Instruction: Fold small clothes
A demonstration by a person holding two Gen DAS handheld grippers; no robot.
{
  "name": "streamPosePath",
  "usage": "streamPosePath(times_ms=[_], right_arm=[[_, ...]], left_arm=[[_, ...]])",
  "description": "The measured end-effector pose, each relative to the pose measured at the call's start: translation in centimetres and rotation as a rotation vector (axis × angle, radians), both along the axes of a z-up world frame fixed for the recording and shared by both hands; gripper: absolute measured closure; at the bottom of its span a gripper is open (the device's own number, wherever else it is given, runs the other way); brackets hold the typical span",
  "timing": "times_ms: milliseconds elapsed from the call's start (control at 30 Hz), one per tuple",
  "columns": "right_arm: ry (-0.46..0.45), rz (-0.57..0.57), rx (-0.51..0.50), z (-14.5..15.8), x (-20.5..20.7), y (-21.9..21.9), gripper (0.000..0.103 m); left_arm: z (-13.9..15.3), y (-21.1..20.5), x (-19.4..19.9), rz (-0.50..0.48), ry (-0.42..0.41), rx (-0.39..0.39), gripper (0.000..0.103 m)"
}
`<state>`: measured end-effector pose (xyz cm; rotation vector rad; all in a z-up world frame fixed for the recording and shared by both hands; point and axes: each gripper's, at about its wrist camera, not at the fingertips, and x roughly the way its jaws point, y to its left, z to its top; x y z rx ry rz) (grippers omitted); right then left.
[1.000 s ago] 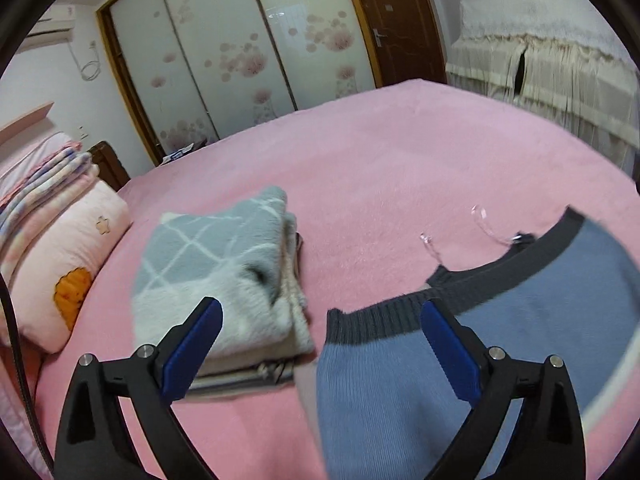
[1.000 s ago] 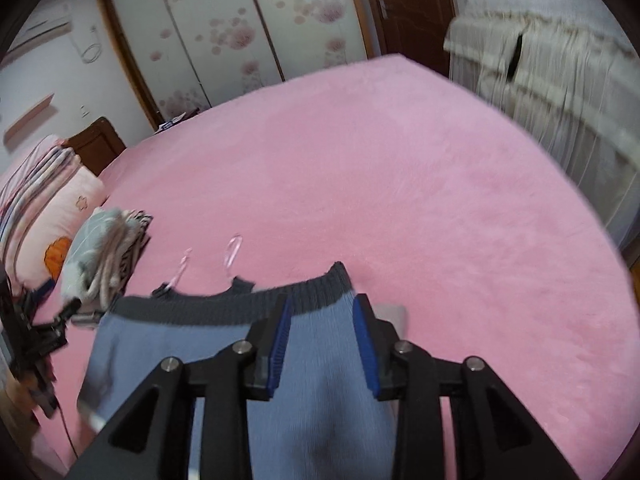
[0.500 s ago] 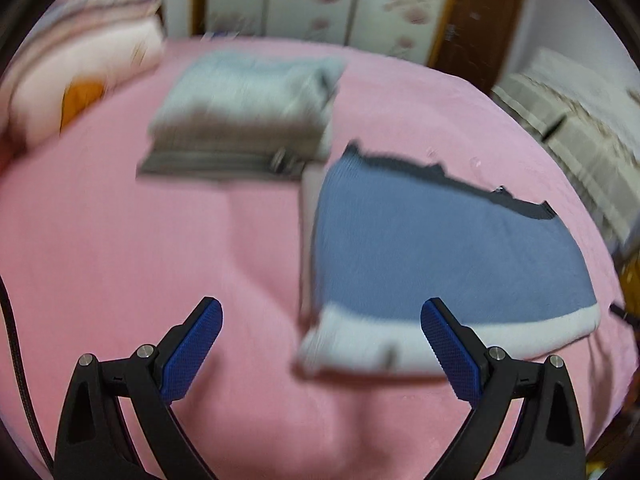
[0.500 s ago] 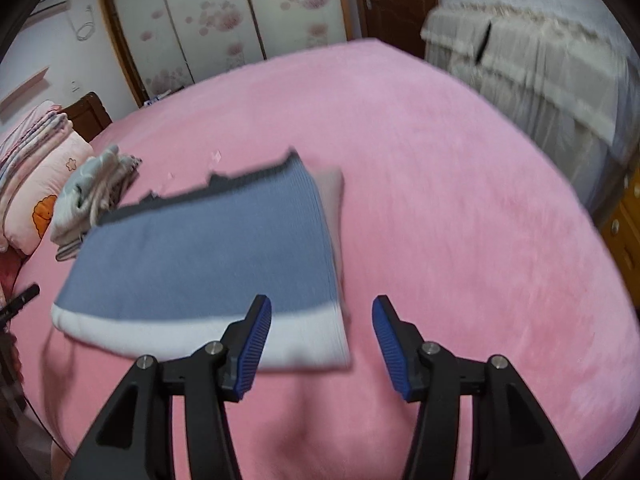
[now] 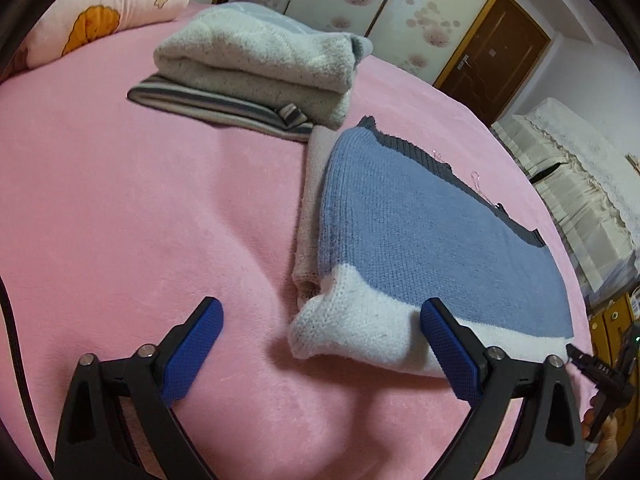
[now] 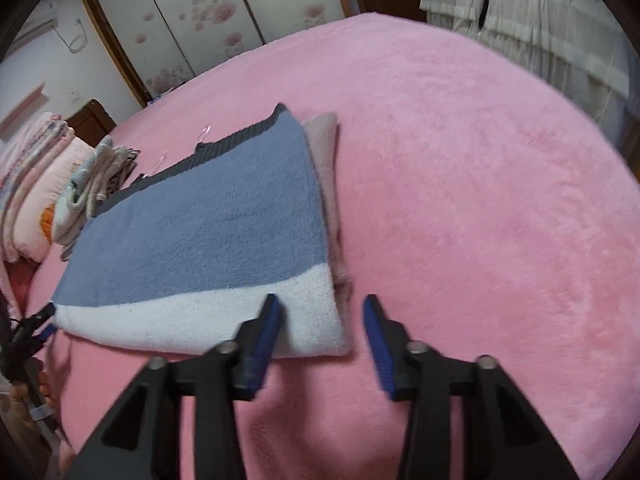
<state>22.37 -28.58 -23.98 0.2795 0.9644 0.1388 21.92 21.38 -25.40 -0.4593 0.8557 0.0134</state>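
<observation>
**Sweater laid flat, both corners let go**

A second ago my right hand-held gripper (image 6: pixel 320 336) was pinching the blue knit sweater (image 5: pixel 420 216) near its dark ribbed edge and the garment hung in front of both cameras. Now it lies on the pink bed (image 5: pixel 140 200), folded over so the white band (image 6: pixel 208 316) faces me and the dark ribbing sits at the far side. A pinkish layer (image 5: pixel 310 208) pokes out along one side edge; I cannot tell whether it is a sleeve or part of the sweater's underside.

My left hand-held gripper (image 5: pixel 320 344) is spread wide, with its jaws starting to close, and the white corner of the sweater sits between them without either pad touching it. My right hand-held gripper is free of the cloth too: its jaws are closing around the opposite white corner, the left pad over the white band, the other above the bare blanket, and I see no pinch yet.

Beyond the sweater, the finished stack (image 5: pixel 256 60) of a grey fleecy garment on a striped one rests near the pillow (image 5: pixel 112 12).

I judge that this fold is set down and the next grab, at the two near corners, is just starting. The corners are thick and doubled, so I should take all layers or the fold will slide apart.
</observation>
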Motion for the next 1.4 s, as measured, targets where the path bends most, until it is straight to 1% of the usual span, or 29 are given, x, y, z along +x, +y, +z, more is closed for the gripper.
streamPosePath(times_ms=[33,67,100,167,233,300,400,467,533,567,633,667,733,767,800,833,867,900,933,967,1000,1067,1100,1233,1333,1400], right_arm=[[0.003,-0.002,0.007,-0.2,0.0,0.0,0.073],[0.002,-0.003,0.009,-0.3,-0.1,0.0,0.075],[0.001,-0.005,0.015,-0.4,-0.1,0.0,0.076],[0.0,-0.019,0.033,-0.4,-0.3,-0.3,0.089],[0.001,-0.032,0.063,-0.3,-0.5,-0.7,0.092],[-0.002,-0.036,0.06,-0.1,-0.9,-0.8,0.093],[-0.002,-0.04,0.04,0.5,-1.3,-0.5,0.094],[0.003,-0.055,0.047,1.0,-1.7,-0.6,0.094],[0.002,-0.066,0.04,1.3,-2.0,-0.7,0.094],[0.009,-0.067,0.028,1.0,-2.0,-0.6,0.094],[0.046,-0.073,0.014,-0.5,-1.9,-0.7,0.095],[0.052,-0.081,0.025,-1.1,-1.9,-0.8,0.094],[0.048,-0.097,0.048,-1.3,-1.8,-1.2,0.094],[0.048,-0.099,0.052,-1.2,-1.8,-1.2,0.094],[0.047,-0.094,0.044,-1.0,-1.7,-1.1,0.093],[0.044,-0.085,0.032,-0.7,-1.7,-1.0,0.092],[0.041,-0.081,0.02,-0.4,-1.7,-0.9,0.09],[0.037,-0.08,0.005,0.1,-1.8,-0.8,0.088],[0.038,-0.083,-0.01,0.4,-1.8,-0.7,0.083],[0.034,-0.089,-0.027,0.9,-1.9,-0.6,0.078],[0.02,-0.095,-0.046,1.5,-2.1,-0.5,0.077],[-0.012,-0.102,-0.08,2.7,-2.7,-0.1,0.073],[-0.026,-0.103,-0.089,3.4,-3.0,0.2,0.073],[-0.072,-0.09,-0.08,5.5,-4.2,1.5,0.073],[-0.106,-0.074,-0.046,6.9,-5.3,2.7,0.073],[-0.122,-0.06,-0.031,7.5,-6.0,3.7,0.073]], left_arm=[[-0.2,0.1,0.2,-0.001,0.003,-0.012,0.015],[-0.5,0.2,0.3,-0.005,0.007,-0.032,0.027],[-0.7,0.2,0.4,-0.011,0.009,-0.05,0.046],[-1.1,0.0,0.5,-0.035,0.014,-0.082,0.067],[-1.0,-0.3,0.3,-0.028,0.004,-0.065,0.079],[-0.8,-0.4,0.2,-0.017,0.006,-0.076,0.084],[-0.5,0.0,0.2,0.0,0.02,-0.1,0.086],[-0.3,-0.1,0.1,-0.005,0.027,-0.084,0.087],[-0.8,-0.5,0.3,-0.023,0.036,-0.038,0.087],[-1.5,-0.5,0.4,-0.023,0.046,-0.041,0.087],[-2.3,0.0,0.3,-0.012,0.048,-0.073,0.087],[-2.5,0.1,0.4,-0.009,0.045,-0.082,0.086],[-2.4,0.0,0.5,-0.014,0.039,-0.075,0.085],[-2.3,0.1,0.5,-0.016,0.04,-0.076,0.079],[-2.2,0.2,0.4,-0.009,0.045,-0.083,0.069],[-2.2,0.6,0.4,0.003,0.052,-0.11,0.064],[-2.2,1.1,0.3,0.009,0.055,-0.163,0.058],[-2.2,1.4,0.1,0.015,0.058,-0.187,0.048],[-2.1,1.7,-0.1,0.024,0.06,-0.211,0.044],[-1.8,1.8,-0.4,0.034,0.056,-0.236,0.035],[-1.6,1.8,-0.6,0.042,0.053,-0.244,0.027],[-1.0,1.6,-1.0,0.06,0.056,-0.252,0.019],[-0.8,1.4,-1.3,0.064,0.059,-0.264,0.017],[-0.6,1.3,-2.3,0.08,0.074,-0.326,0.016],[-0.6,1.3,-3.4,0.09,0.074,-0.392,0.016],[-0.5,1.0,-4.2,0.086,0.071,-0.413,0.016]])
